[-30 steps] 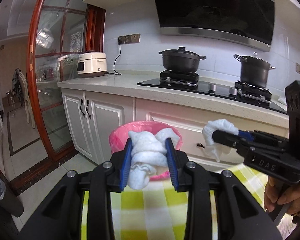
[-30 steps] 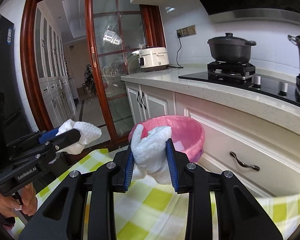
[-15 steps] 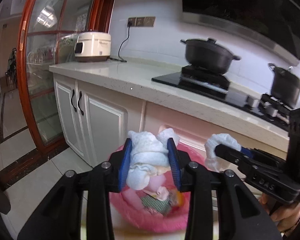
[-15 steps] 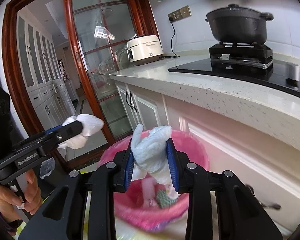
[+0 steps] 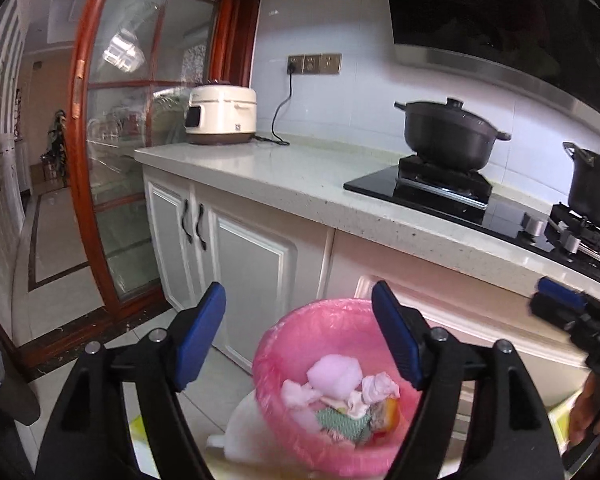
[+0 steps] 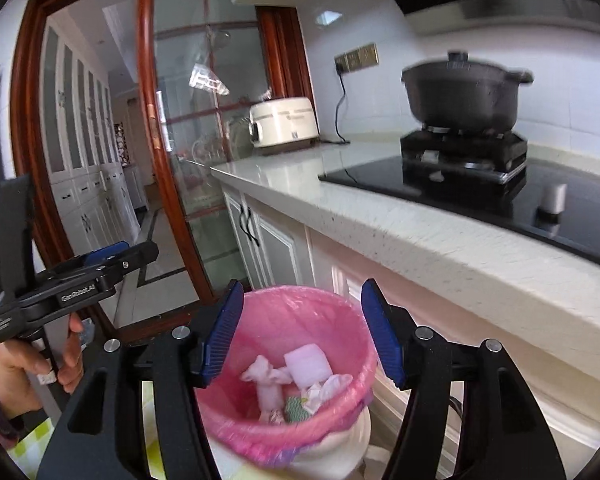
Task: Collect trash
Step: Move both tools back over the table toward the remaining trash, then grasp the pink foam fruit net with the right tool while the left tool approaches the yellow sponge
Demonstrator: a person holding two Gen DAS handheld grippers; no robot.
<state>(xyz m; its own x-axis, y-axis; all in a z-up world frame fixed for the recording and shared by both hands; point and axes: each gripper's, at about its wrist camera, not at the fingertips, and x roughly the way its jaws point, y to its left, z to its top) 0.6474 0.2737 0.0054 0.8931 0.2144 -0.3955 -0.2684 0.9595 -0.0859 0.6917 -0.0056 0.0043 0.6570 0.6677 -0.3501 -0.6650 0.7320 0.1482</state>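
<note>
Pink-lined bin point(image 5: 340, 396) sits directly below and between both grippers, left gripper point(image 5: 298, 334) and right gripper point(image 6: 302, 328), whose blue fingers point(image 6: 224, 332) are opening with nothing between them, whereas a second ago each clamped a white tissue wad, now among the trash point(image 6: 300, 380) inside.

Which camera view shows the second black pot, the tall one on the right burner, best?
The left wrist view: the tall pot stands whole on its burner at the right edge. The right wrist view shows only a small blurred piece at its right edge, perhaps its handle.
</note>
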